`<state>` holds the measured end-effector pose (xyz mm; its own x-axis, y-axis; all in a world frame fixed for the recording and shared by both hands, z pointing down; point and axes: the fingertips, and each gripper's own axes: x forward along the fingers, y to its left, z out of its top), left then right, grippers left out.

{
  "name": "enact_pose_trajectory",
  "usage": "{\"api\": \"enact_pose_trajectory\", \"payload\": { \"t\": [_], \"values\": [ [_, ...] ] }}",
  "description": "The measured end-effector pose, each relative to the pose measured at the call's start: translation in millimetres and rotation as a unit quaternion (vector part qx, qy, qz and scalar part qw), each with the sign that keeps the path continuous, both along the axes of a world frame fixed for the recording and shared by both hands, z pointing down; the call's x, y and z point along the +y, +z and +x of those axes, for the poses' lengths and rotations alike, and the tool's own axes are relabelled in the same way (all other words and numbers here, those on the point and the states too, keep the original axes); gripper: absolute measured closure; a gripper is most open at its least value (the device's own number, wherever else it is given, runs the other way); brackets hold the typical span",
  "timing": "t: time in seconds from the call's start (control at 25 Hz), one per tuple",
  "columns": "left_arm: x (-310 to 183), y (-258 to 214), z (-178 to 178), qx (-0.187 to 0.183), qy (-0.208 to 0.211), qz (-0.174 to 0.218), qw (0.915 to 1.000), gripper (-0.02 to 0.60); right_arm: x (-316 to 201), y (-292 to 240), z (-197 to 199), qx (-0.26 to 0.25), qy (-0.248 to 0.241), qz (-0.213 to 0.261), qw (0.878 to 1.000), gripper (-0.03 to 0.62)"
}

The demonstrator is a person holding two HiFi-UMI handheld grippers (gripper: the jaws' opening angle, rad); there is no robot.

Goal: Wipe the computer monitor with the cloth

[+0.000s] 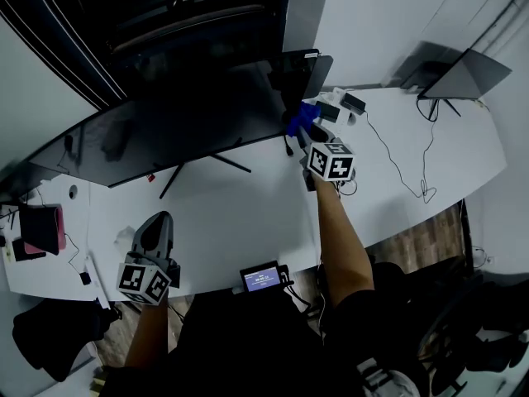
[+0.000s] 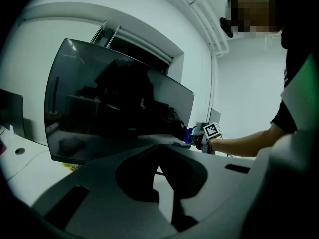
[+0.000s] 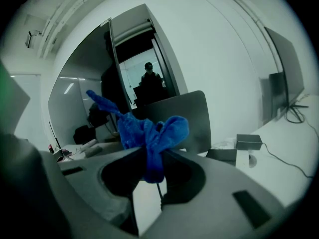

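right gripper point(image 3: 149, 156) pinching the crumpled blue cloth point(image 3: 152, 131), arm stretched forward; cloth is up at the right edge of the wide curved black computer monitor point(image 1: 182, 131), touching or not, can't tell; left gripper point(image 2: 158, 151) pressed together on nothing, held low by the near edge of the white counter point(image 1: 240, 213); grey laptop point(image 1: 467, 74) and thin black cable point(image 1: 397, 168) off to the right

No legible text, labels, brands or numbers anywhere
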<state>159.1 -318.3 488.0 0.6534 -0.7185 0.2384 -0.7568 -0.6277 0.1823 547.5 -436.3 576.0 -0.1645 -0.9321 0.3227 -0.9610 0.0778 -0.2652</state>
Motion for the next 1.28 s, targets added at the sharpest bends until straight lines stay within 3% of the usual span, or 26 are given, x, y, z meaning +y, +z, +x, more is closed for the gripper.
{"api": "enact_pose_trajectory", "payload": {
  "t": [0.32, 0.44, 0.52, 0.68, 0.8, 1.0, 1.12, 1.28],
  "values": [
    [2.4, 9.3, -3.5, 0.0, -0.008, -0.013, 0.9999, 0.586, -0.5, 42.3, -0.6, -0.016, 0.006, -0.041, 0.999, 0.502],
    [5.2, 13.6, -7.7, 0.0, -0.014, -0.017, 0.9998, 0.586, 0.1, 61.4, 1.5, -0.108, 0.035, -0.051, 0.992, 0.502],
    [7.2, 16.7, -10.7, 0.0, -0.019, -0.019, 0.9996, 0.586, 1.3, 70.9, 3.1, -0.19, 0.065, -0.053, 0.978, 0.502],
    [10.7, 20.2, -18.6, 0.001, -0.029, -0.024, 0.9993, 0.586, 4.1, 82.2, 1.2, -0.292, 0.107, -0.057, 0.949, 0.502],
    [13.0, 21.9, -23.2, 0.004, -0.035, -0.028, 0.999, 0.586, 7.5, 90.0, -3.9, -0.386, 0.139, -0.053, 0.91, 0.502],
    [15.8, 22.4, -27.8, 0.008, -0.037, -0.027, 0.9989, 0.586, 10.4, 100.9, -21.5, -0.476, 0.17, -0.051, 0.861, 0.502],
    [16.2, 21.8, -33.5, 0.011, -0.042, -0.027, 0.9987, 0.586, 9.0, 101.3, -35.7, -0.501, 0.177, -0.05, 0.846, 0.502],
    [16.2, 22.6, -43.9, 0.015, -0.047, -0.027, 0.9984, 0.586, 6.2, 102.0, -58.7, -0.51, 0.17, -0.054, 0.841, 0.503]
  ]
}}
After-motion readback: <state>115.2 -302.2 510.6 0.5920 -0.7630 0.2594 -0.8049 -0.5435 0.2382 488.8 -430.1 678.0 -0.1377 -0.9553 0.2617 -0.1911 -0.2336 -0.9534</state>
